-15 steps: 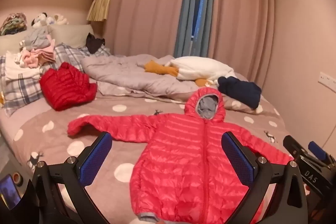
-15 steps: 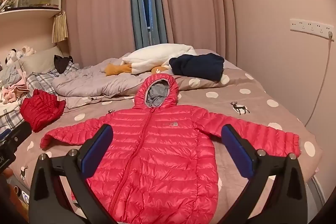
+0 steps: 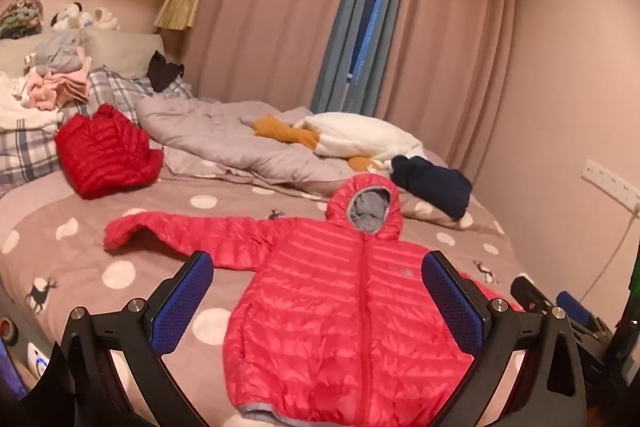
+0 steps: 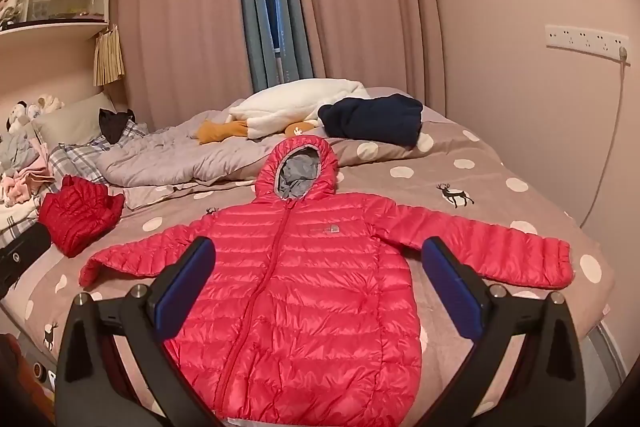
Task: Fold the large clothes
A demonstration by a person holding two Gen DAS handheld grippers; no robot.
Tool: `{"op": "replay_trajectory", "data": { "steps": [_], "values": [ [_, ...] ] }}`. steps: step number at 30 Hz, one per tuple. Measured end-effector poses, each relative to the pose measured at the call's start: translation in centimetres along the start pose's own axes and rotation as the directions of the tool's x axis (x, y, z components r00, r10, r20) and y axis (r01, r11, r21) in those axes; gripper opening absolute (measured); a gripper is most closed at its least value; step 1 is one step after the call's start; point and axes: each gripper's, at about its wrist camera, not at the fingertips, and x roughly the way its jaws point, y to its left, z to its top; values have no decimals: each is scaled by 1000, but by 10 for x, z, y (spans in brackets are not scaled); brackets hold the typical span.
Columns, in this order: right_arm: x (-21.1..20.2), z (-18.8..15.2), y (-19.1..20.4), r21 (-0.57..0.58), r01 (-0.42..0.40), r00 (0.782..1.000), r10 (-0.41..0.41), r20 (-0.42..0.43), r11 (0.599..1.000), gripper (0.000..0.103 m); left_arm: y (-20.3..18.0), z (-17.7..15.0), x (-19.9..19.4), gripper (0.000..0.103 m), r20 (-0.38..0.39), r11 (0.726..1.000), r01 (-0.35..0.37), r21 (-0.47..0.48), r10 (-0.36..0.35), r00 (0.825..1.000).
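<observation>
A red hooded puffer jacket [image 3: 344, 311] lies flat and zipped on the bed, front up, both sleeves spread out, hood pointing away; it also shows in the right wrist view [image 4: 296, 291]. My left gripper [image 3: 318, 303] is open and empty, hovering above the jacket's lower body. My right gripper [image 4: 318, 287] is open and empty, also above the jacket body. The right gripper's fingers [image 3: 532, 297] show at the right edge of the left wrist view.
The bed has a brown polka-dot cover [image 4: 460, 179]. A folded red jacket [image 3: 106, 153] lies at the left, a grey quilt [image 3: 224, 143], a white plush toy [image 3: 360, 135] and a navy garment [image 3: 434, 185] behind. Clothes pile [image 3: 56, 79] on plaid pillows. Wall at right.
Both grippers have shifted slightly; the left view has swung left, so the jacket sits further right. Jaws stay open and the jacket has not moved.
</observation>
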Motion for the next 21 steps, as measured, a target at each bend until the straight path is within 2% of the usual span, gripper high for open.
{"op": "replay_trajectory", "data": {
  "steps": [7, 11, 16, 21],
  "values": [
    [-5, 3, -10, 4, -1, 1000, 1, -2, 1000, 103, -6, 3, 2, 103, 8, 999, -31, 23, 30, 1000],
    [-7, 3, -17, 29, -8, 1000, 8, 4, 1000, 103, -3, 0, -4, 103, 16, 1000, -21, 9, 20, 1000],
    [-3, 1, -16, 39, 22, 1000, -21, -17, 999, 103, 2, 3, -10, 103, 30, 1000, 7, -3, -6, 1000],
    [-3, 3, -13, 37, 37, 999, -37, -1, 999, 103, 3, 5, -6, 103, 4, 1000, 18, -3, -18, 1000]
  ]
}}
